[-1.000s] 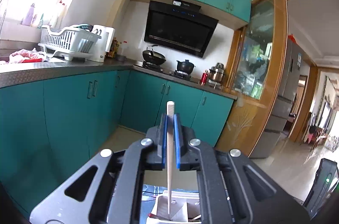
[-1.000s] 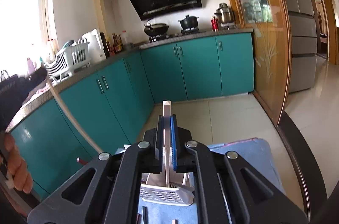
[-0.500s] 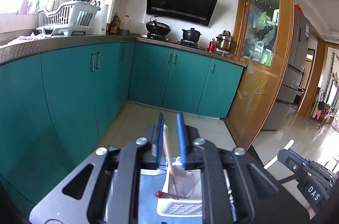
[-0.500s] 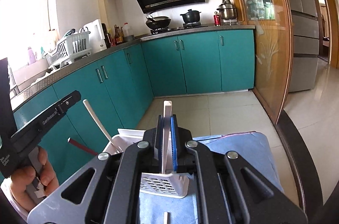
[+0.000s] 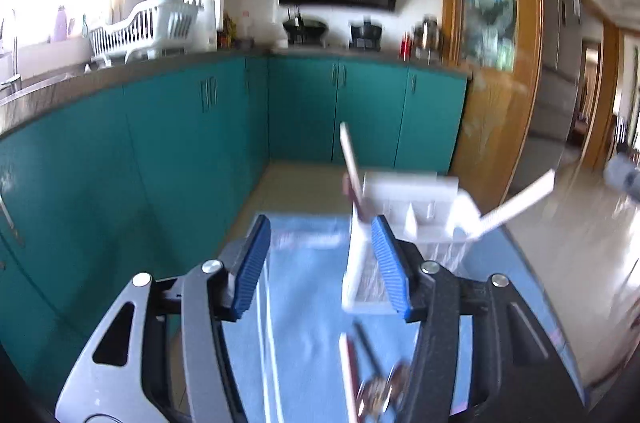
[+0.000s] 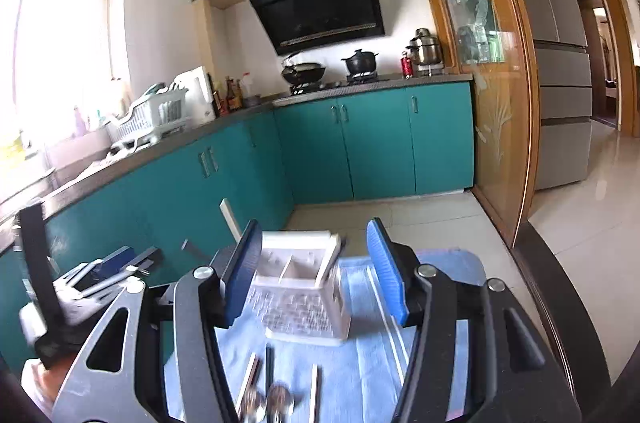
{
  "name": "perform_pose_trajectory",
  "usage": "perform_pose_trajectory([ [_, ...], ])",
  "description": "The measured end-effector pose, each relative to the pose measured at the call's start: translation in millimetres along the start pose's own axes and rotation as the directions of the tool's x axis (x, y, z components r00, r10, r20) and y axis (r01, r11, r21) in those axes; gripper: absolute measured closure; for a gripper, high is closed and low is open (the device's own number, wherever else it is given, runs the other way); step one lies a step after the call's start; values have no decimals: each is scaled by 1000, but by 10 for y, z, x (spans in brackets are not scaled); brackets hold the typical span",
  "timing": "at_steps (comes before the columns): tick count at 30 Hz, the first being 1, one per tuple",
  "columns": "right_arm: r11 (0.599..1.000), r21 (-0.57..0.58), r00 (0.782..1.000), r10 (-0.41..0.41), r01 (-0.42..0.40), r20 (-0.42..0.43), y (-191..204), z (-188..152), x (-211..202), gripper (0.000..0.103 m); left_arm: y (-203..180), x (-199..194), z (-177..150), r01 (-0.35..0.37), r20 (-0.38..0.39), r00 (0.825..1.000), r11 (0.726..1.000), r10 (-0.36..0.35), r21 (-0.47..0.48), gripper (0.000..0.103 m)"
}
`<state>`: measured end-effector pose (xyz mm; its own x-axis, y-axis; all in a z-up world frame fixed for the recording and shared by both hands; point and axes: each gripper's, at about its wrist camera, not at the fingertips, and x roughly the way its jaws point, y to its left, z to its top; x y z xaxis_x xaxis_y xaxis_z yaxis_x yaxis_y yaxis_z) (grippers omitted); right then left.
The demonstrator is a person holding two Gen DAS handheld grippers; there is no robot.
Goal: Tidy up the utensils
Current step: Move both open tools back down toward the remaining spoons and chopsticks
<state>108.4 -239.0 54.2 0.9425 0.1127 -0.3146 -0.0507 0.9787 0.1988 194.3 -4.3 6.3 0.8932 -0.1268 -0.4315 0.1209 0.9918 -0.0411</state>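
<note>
Since the earlier frames both chopsticks have left the jaws, and the left camera has dropped toward the cloth.

Left wrist view: the left hand-held gripper [image 5: 320,265] is opening, its blue pads apart with nothing clamped between them. Right of centre stands the white utensil caddy [image 5: 416,215] on the blue cloth [image 5: 304,303]. A pale chopstick [image 5: 350,159] leans upright out of it; another pale stick [image 5: 516,209] slants toward the right edge, blurred, so whether it has settled inside I cannot tell. At the bottom lie loose utensils [image 5: 372,375], sticks and what look like spoon bowls.

Right wrist view: the right hand-held gripper [image 6: 314,273] is also opening, empty, framing the caddy [image 6: 298,291] at centre. More utensils [image 6: 276,395] lie at the bottom on the cloth [image 6: 436,287]. The left hand-held gripper [image 6: 116,269] shows at lower left.

The sticks look light, stiff, smooth and likely slippery; a mid-shaft pinch seems safest. The caddy looks light enough to tip.
</note>
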Motion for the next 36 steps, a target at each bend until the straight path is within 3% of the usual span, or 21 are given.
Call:
perform_pose_trajectory([
  [3, 1000, 0, 995, -3, 4, -98, -9, -323, 54, 49, -38, 112, -342, -1, -112, 994, 1000, 4, 23, 50],
  [5, 999, -32, 974, -24, 17, -227, -5, -643, 311, 49, -74, 201, -561, 22, -173, 985, 999, -17, 31, 50],
  [7, 999, -25, 937, -36, 29, -346, -38, -982, 585, 50, -97, 251, -725, 31, -203, 979, 999, -24, 31, 50],
  [11, 999, -17, 906, -45, 42, -421, -63, -1307, 854, 50, -106, 228, -874, 41, -202, 979, 999, -33, 36, 50],
  [16, 998, -39, 891, -65, 53, -450, -25, -1402, 1013, 50, -83, 211, -878, 26, -191, 981, 999, -18, 44, 50],
  [31, 999, -8, 885, -47, 49, -463, -74, -1463, 1052, 50, -175, 175, -840, 53, -188, 981, 997, -43, 54, 47],
  [36, 997, -33, 849, -75, 67, -523, -93, -1599, 1187, 52, -96, 272, -895, 17, -227, 974, 999, -8, 39, 47],
])
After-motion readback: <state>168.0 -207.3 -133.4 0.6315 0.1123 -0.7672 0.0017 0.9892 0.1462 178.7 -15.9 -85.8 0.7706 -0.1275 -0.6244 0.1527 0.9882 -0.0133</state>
